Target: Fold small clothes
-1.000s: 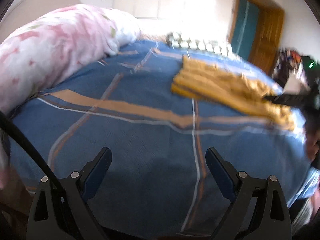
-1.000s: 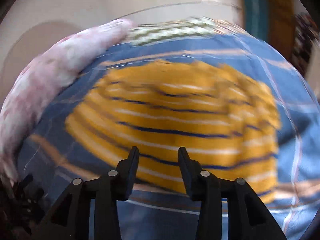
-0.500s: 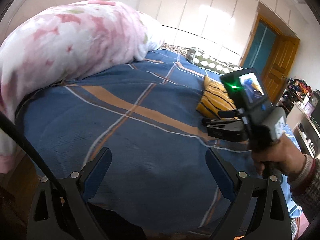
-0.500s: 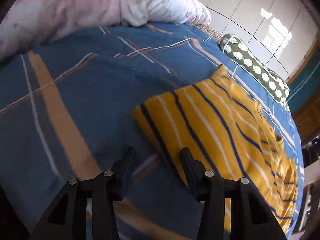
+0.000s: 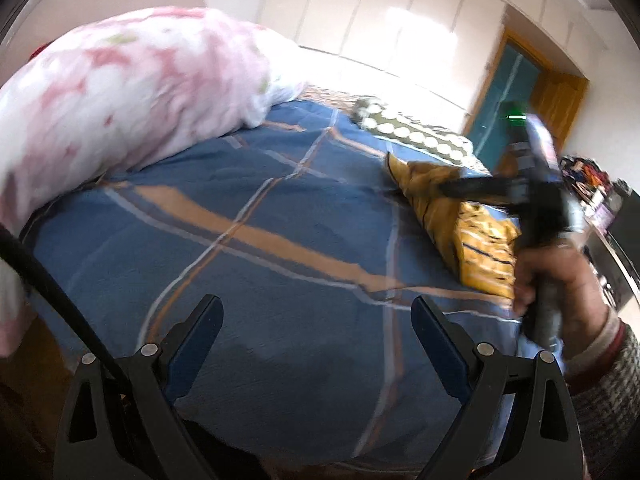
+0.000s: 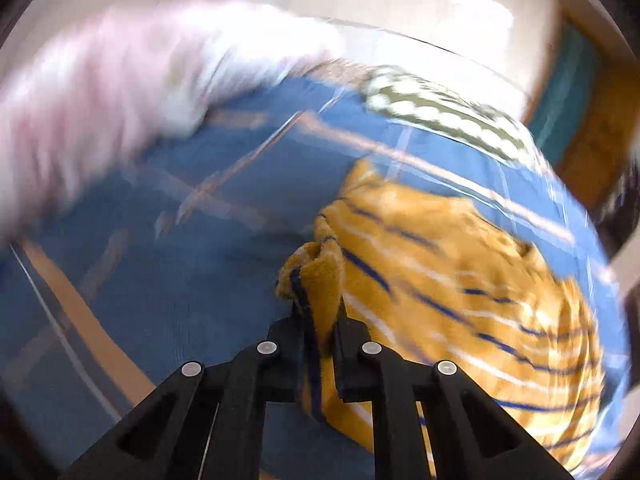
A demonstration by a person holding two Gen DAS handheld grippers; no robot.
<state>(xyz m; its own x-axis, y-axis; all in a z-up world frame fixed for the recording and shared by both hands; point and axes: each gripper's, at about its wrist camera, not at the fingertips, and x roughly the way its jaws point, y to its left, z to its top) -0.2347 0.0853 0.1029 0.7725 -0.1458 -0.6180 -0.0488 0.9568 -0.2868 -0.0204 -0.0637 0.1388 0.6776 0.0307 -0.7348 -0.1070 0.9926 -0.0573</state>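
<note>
On the blue bed (image 5: 248, 248), a corner of the yellow striped shirt (image 6: 460, 280) is now pinched tight by the right gripper (image 6: 318, 320), whose fingers were apart half a second ago. The corner is lifted, so folding can begin. The left gripper (image 5: 316, 340) is kept wide apart, empty.

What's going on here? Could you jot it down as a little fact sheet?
place: bed with blue plaid cover
garment: yellow striped cloth, rumpled, one corner lifted
right gripper: shut on that corner
left gripper: open, holding nothing, over bare cover
also on bed: pink quilt, dotted pillow
picture quality: right view blurred
</note>
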